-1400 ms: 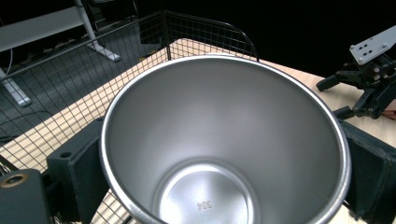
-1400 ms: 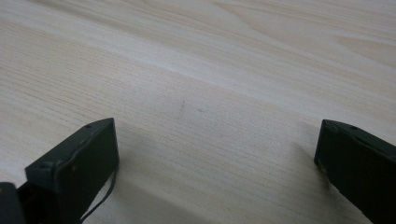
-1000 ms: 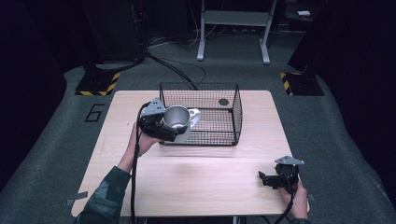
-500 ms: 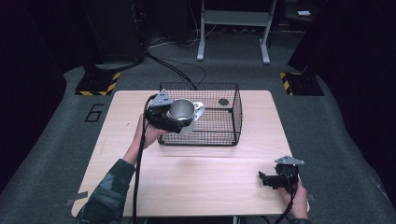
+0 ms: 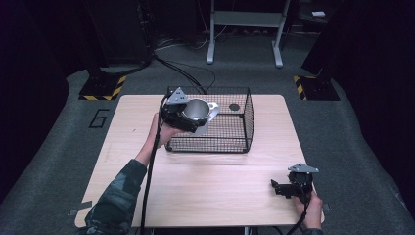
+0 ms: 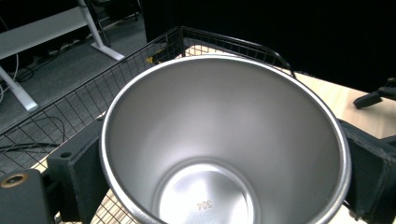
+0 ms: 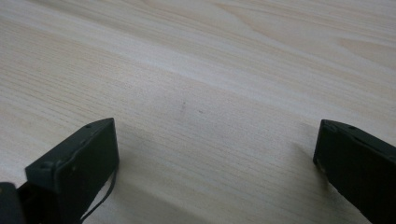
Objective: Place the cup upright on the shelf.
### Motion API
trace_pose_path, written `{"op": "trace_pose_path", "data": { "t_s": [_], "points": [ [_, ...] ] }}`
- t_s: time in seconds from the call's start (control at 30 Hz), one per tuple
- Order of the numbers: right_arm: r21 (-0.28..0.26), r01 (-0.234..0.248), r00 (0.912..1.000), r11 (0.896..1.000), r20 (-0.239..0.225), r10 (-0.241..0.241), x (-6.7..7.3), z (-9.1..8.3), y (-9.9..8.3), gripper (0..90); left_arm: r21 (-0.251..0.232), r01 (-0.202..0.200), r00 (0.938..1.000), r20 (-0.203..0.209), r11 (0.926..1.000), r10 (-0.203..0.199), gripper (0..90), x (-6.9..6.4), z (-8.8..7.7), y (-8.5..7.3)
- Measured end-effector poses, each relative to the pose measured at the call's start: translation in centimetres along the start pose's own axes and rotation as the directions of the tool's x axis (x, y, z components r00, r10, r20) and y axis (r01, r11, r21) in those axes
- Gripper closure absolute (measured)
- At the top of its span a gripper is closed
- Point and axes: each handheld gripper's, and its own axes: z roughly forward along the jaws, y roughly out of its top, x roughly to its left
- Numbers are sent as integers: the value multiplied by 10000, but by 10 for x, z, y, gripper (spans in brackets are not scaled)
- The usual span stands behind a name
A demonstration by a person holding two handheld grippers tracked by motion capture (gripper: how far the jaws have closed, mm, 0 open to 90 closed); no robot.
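The left gripper holds a steel cup above the near-left corner of a black wire basket — its jaws clamp the cup from both sides, as the left gripper view shows, with a black jaw pressed against each flank of the cup. The cup is tilted, its open mouth facing the camera that rides on the gripper; its inside is bare, with "304" stamped on the bottom. The basket stands at the far middle of the wooden counter, with a small dark round thing on its floor. The right gripper rests low at the counter's near-right corner — its jaws stand wide apart with bare wood between them, gripping nothing.
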Motion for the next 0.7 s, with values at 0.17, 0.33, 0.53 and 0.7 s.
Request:
{"op": "trace_pose_path", "data": {
  "t_s": [0.17, 0.33, 0.53, 0.7],
  "points": [
    [-92, -154, 9996, 9998, 247, 156, 2, 0, -1, 0, 105, 125, 9999, -47, 9999, -125, 67, 6, 9, 0],
    [-10, -180, 9996, 9998, 227, 181, 3, 0, 0, 0, 156, 305, 9994, -147, 9994, -303, 67, 14, 17, 1],
    [-27, -166, 9997, 9999, 200, 166, 3, 1, 0, 0, 362, 353, 9993, -115, 9987, -349, 67, 20, 28, -2],
    [-49, -93, 9998, 9999, 190, 93, 2, 1, 0, 0, 467, 356, 9994, -74, 9983, -353, 67, 23, 36, -4]
  ]
}}
